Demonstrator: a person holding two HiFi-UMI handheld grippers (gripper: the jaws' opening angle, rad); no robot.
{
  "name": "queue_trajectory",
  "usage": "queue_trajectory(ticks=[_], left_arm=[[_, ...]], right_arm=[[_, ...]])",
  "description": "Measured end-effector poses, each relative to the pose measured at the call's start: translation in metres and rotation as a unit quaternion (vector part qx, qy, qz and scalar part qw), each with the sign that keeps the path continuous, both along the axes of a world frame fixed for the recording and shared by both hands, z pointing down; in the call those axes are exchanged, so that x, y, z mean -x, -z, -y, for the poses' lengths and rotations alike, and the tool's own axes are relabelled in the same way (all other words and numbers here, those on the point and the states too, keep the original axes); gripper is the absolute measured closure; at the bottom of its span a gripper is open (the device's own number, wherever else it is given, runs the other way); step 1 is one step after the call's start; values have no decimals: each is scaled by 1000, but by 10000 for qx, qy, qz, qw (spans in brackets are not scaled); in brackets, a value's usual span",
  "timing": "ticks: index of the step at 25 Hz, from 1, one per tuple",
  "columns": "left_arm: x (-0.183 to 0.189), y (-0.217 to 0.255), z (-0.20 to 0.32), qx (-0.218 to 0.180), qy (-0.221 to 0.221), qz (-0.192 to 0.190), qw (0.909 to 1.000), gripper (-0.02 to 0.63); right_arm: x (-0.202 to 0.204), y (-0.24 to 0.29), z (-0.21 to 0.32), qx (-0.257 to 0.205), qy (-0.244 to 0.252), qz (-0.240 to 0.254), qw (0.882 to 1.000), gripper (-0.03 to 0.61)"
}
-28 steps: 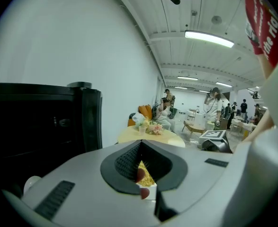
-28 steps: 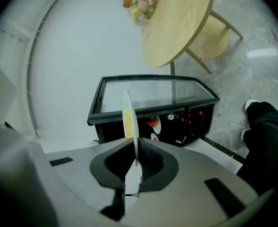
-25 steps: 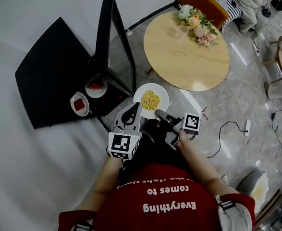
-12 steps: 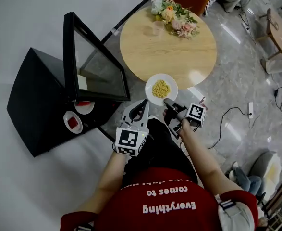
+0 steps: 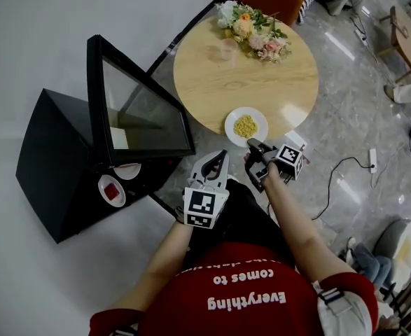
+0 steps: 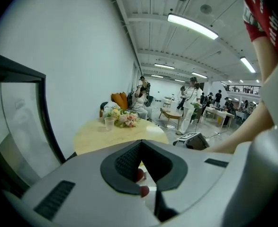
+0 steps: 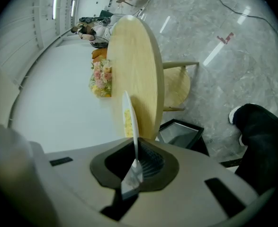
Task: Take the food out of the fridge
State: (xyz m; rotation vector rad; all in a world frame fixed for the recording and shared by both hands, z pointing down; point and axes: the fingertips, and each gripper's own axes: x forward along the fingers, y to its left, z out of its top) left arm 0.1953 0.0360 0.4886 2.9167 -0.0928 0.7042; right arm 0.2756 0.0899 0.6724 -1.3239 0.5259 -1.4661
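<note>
Right gripper (image 5: 253,146) has the white plate (image 5: 232,129) by its rim. The right gripper view shows that thin rim running edge-on straight down into the dark pads, with the jaws pinching it from both sides. From the head view the plate sits at about 11 o'clock from those jaws, and only its near edge is inside them. The little heap of yellow food (image 5: 245,125) lies in the middle of the plate, clear of the pads.

The plate is over the 6 o'clock edge of the round wooden table (image 5: 261,82). I cannot tell whether it is resting on the wood or just above it. Up at the table's 12 o'clock side there is a spray of flowers (image 5: 255,31) with a clear cup (image 5: 227,47) just beside it.

Left gripper (image 5: 223,156) is down at 8 o'clock from the plate, apart from it. Its jaws are pressed together and empty, with the tips pointing toward the table.

Off at 9 o'clock from the table is the black fridge (image 5: 51,152), its glass door (image 5: 145,110) swung wide open. Two small white dishes of red food are inside it: one dish (image 5: 112,190) in plain sight, the other dish (image 5: 126,169) half tucked under the door's lower edge. Both are well away from either gripper.
</note>
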Motion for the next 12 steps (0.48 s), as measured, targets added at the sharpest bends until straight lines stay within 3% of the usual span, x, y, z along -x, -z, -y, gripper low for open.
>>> queue_trajectory(ticks=[5,12], left_arm=[[-14,-9,-10,78,-119,26,9999,607],[-39,-40,-20,365,-275,294,9985,607]], right_arm=[[-4,-7,-2,400,-33,136,9991,557],[-13,-15,0,1307,356,174,9906,543]])
